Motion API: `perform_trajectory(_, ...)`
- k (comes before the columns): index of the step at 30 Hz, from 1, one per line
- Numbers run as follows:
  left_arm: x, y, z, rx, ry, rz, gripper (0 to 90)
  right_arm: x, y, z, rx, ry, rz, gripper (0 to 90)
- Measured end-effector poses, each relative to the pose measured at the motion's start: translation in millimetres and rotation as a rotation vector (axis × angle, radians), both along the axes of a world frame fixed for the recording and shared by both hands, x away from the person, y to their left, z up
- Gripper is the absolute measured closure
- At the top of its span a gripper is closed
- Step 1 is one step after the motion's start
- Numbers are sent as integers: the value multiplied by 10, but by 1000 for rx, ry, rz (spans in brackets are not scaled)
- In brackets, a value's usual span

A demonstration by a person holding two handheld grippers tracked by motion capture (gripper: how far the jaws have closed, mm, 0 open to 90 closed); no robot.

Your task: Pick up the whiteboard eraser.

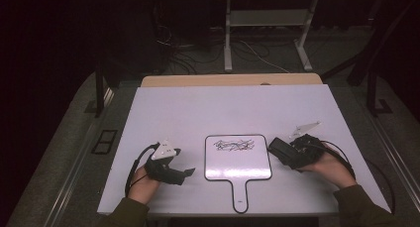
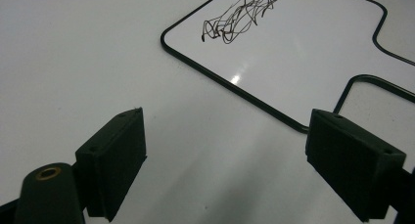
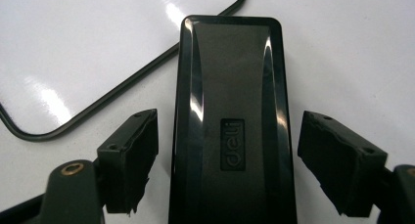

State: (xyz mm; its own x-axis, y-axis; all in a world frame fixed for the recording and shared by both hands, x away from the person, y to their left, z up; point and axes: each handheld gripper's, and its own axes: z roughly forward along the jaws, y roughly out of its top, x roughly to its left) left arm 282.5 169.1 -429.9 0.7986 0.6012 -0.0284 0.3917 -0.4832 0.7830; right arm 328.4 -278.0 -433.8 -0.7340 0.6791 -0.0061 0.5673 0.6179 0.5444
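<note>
Dim workshop, white table [image 1: 163, 108]: my right gripper [image 3: 227, 150] straddles the black eraser [image 3: 230, 87], jaws apart and not yet pressing, beside the scribbled whiteboard [image 1: 237, 157], to wipe it. My left gripper [image 1: 185, 173] waits nearby, gaping, empty.

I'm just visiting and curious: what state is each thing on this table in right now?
Whiteboard: lying flat, black scribbles not yet wiped.
Eraser: lying on the table between the right gripper's jaws, not yet clamped.
Right gripper: open, gaps on both sides of the eraser.
Left gripper: open, empty, beside the whiteboard.
</note>
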Motion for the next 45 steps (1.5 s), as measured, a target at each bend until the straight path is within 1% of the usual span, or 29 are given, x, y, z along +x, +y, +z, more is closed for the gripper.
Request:
perform_trajectory(3,-1,-1,1,-1,0,0,141,0,3,-3,-6,2,6,235)
perform_trajectory(5,-3,-1,3,-2,0,0,141,-4,5,-5,-17,-5,5,242)
perform_trajectory(7,-3,0,4,-2,1,0,141,-8,4,-3,-16,-10,7,281)
perform_trajectory(13,-4,0,6,-3,0,0,141,-8,-3,0,-23,-18,2,318)
perform_trajectory(15,-4,1,6,-2,0,0,141,-12,3,-3,-19,-16,-5,326)
perform_trajectory(17,-4,1,6,-2,0,0,141,-11,5,-5,-18,-15,-4,335)
perform_trajectory(20,-4,0,8,-1,-1,-1,141,-8,3,-7,-32,-10,2,349)
perform_trajectory(23,-5,0,8,-2,-1,-1,141,-10,10,-11,-27,-1,5,375)
perform_trajectory(28,-5,1,9,-3,-1,0,141,-12,16,-11,-31,-9,7,380)
perform_trajectory(30,-6,1,9,-5,-2,0,141,-15,22,-9,-32,-3,-2,381)
perform_trajectory(38,-4,1,9,-3,-2,-1,141,-12,25,-2,-40,-1,-2,385)
perform_trajectory(45,-5,5,12,1,1,-2,141,16,1,1,-19,23,-3,386)
